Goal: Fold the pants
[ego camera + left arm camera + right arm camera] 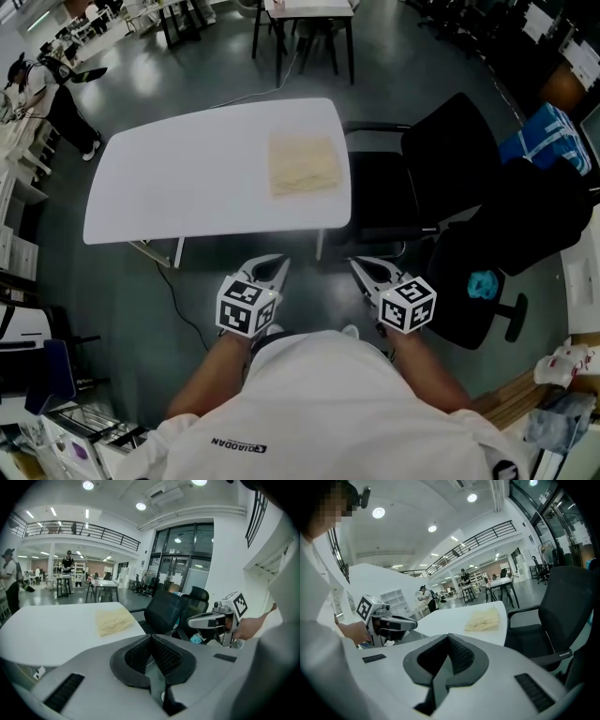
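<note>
While the person stands back from the white desk [187,178], both handheld tools hang close to the body, short of the desk's near edge and well apart from the cloth; the left gripper [277,266] has its fingers [165,654] pressed together with nothing between them; the right gripper [362,267] likewise shows its fingers [461,654] closed on nothing; the pants [303,165], pale yellow, lie on the desk's right side toward its far edge, gathered into a compact, roughly square bundle with soft wrinkles on top; a black office chair [441,159] stands just beside the desk on that side; a bystander [52,94] is far off in the hall at upper left; judging by the tidy shape, the folding looks finished or nearly so, and this reads as a pause away from the work; if another fold or a smoothing is wanted, the next move calls for reaching both grippers forward over the desk, opening the fingers, and pinching the bundle's edge at two corners.
</note>
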The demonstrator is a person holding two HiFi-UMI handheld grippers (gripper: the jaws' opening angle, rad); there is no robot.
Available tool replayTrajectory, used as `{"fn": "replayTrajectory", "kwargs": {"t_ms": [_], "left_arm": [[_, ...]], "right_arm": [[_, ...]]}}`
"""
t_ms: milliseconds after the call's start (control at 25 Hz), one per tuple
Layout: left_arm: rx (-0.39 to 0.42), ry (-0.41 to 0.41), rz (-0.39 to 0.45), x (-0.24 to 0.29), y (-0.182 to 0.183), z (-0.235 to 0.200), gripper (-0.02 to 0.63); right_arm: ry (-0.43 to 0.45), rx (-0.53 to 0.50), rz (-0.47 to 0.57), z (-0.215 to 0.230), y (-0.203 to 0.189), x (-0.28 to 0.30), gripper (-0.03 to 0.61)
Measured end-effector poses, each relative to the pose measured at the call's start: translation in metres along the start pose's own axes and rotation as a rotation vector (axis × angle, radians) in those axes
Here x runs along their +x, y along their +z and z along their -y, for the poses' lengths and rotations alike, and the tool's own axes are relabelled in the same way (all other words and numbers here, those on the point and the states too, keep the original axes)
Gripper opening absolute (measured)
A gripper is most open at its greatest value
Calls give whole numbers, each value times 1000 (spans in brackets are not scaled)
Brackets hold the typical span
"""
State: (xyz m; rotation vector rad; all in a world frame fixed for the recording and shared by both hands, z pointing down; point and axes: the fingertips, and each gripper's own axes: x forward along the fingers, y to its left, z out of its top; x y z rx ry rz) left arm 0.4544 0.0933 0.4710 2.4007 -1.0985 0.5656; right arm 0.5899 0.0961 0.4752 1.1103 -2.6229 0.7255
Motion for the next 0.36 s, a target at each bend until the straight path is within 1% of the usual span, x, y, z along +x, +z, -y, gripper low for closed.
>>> {"fn": "replayTrajectory", "kwargs": {"t_ms": [360], "left_arm": [[-2,-1,-6,0,-1,1,28]], "right_arm": [[-5,2,-16,0,-3,0,18]]}}
